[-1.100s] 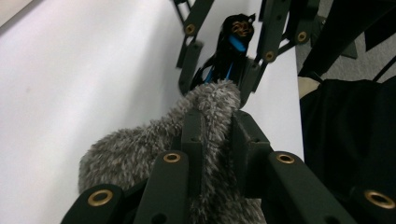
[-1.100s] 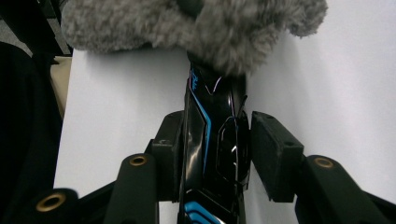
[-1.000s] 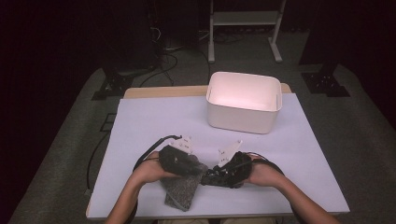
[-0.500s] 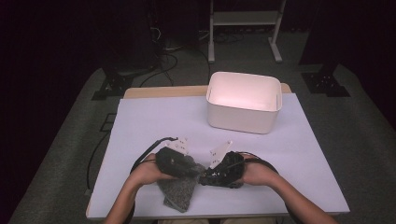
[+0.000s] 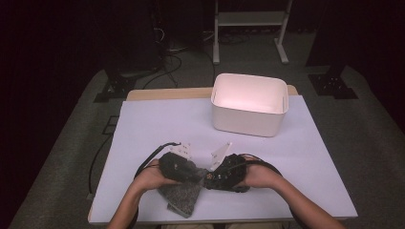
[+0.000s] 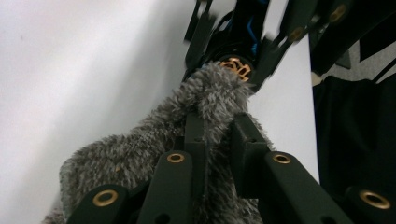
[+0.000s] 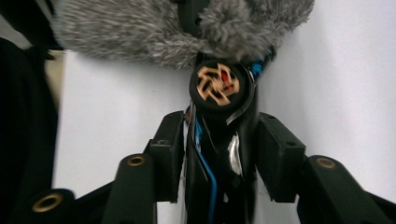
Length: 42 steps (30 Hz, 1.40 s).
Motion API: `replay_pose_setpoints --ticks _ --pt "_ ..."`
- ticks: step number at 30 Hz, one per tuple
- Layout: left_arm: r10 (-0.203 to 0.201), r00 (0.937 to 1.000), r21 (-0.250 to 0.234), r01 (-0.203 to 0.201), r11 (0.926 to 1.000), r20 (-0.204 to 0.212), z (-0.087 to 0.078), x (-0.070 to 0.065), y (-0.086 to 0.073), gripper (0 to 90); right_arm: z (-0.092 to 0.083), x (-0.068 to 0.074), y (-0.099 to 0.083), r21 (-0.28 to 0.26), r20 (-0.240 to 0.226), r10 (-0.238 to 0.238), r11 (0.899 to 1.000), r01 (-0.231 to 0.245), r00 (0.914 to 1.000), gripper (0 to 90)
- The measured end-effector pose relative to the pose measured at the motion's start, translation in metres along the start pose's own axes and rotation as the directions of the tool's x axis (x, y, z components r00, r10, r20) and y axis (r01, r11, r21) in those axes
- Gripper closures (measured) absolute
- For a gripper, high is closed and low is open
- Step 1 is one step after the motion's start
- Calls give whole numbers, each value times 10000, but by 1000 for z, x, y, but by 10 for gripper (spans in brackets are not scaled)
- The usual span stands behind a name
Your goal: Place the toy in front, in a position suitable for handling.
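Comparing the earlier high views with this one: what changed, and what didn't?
The left gripper has just closed its jaws further on the grey furry pouch. The right gripper holds the dark object with the gold emblem at the pouch's mouth, as before. Hands and white bin stayed put.

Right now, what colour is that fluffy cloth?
Mottled grey, dark and light fibres mixed. The fluffy cloth shows best in the left gripper view.
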<state>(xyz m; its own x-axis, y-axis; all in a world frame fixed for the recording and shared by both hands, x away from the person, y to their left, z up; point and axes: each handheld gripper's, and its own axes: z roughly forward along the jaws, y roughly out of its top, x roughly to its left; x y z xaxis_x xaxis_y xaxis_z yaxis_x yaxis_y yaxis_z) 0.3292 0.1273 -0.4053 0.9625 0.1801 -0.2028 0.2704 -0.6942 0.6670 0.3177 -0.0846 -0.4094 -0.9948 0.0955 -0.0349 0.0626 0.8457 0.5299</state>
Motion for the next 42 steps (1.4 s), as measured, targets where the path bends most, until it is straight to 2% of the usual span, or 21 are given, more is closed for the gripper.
replay_pose_setpoints --ticks 2,3,5,7,8,9,10,13,16,18,19,21,22,23,26,28,30,32,34,38,42 --pt "93 10000 -7 -93 10000 -32 -2 -2 1 801 3 0 3 52 -11 -127 9999 127 9999 555" --pt "153 9999 -141 -154 9998 -58 -3 -3 2 806 4 1 5 -221 -53 -115 9997 114 9999 570" --pt "270 9995 -278 -274 9992 -156 -7 -6 4 809 4 2 8 -368 -72 -293 9989 290 9995 572" --pt "382 9988 -210 -388 9990 -298 -11 -10 9 809 4 2 10 -501 -97 -327 9982 322 9994 573" --pt "432 9986 -213 -439 9988 -302 -13 -11 12 809 4 2 11 -626 -57 -344 9975 339 9994 609" --pt "485 9982 -231 -493 9985 -356 -15 -13 14 809 2 1 12 -891 -190 -163 9959 145 9997 612" --pt "493 9979 -211 -503 9985 -423 -18 -14 17 809 0 1 13 -1070 -122 -186 9941 172 9998 613" --pt "561 9968 -130 -569 9983 -568 -25 -14 21 807 -4 -1 15 -1211 -23 -163 9925 159 9999 614" --pt "416 9970 -342 -438 9985 -646 -31 -12 19 799 -11 -1 12 -1507 97 -45 9886 59 9999 615" --pt "359 9968 -524 -397 9978 -711 -39 -11 18 799 -21 -4 11 -2221 100 143 9749 -117 9998 616" --pt "323 9967 -610 -369 9975 -747 -44 -11 19 799 -21 -4 11 -2221 100 143 9749 -117 9998 616" --pt "456 9947 -655 -517 9965 -920 -55 -14 25 799 -27 -5 13 -2739 32 341 9612 -320 9994 615" --pt "561 9932 -671 -631 9957 -1024 -60 -17 30 799 -29 -5 15 -3034 82 310 9525 -271 9995 615" --pt "695 9916 -635 -767 9950 -1092 -65 -20 34 799 -31 -5 18 -3538 25 309 9349 -280 9995 614" --pt "1007 9880 -241 -1042 9943 -1174 -68 -26 43 799 -30 -4 18 -3692 119 260 9292 -198 9996 613" --pt "1055 9885 -108 -1073 9942 -1084 -63 -26 45 799 -28 -2 14 -3615 164 216 9323 -142 9996 611" --pt "1019 9903 -234 -1045 9942 -947 -57 -25 44 799 -29 -1 8 -3850 197 242 9228 -148 9995 611" --pt "939 9927 -509 -979 9939 -763 -55 -24 45 799 -35 1 1 -3898 370 276 9208 -110 9989 608" --pt "1099 9909 -411 -1133 9927 -778 -54 -25 50 799 -38 2 0 -3867 397 310 9221 -132 9987 607" --pt "1281 9887 -290 -1307 9910 -780 -52 -28 59 793 -47 3 -6 -3602 664 266 9329 -9 9974 603" --pt "1410 9873 -178 -1427 9896 -730 -48 -30 64 794 -54 5 -15 -3687 697 425 9295 -138 9967 601"
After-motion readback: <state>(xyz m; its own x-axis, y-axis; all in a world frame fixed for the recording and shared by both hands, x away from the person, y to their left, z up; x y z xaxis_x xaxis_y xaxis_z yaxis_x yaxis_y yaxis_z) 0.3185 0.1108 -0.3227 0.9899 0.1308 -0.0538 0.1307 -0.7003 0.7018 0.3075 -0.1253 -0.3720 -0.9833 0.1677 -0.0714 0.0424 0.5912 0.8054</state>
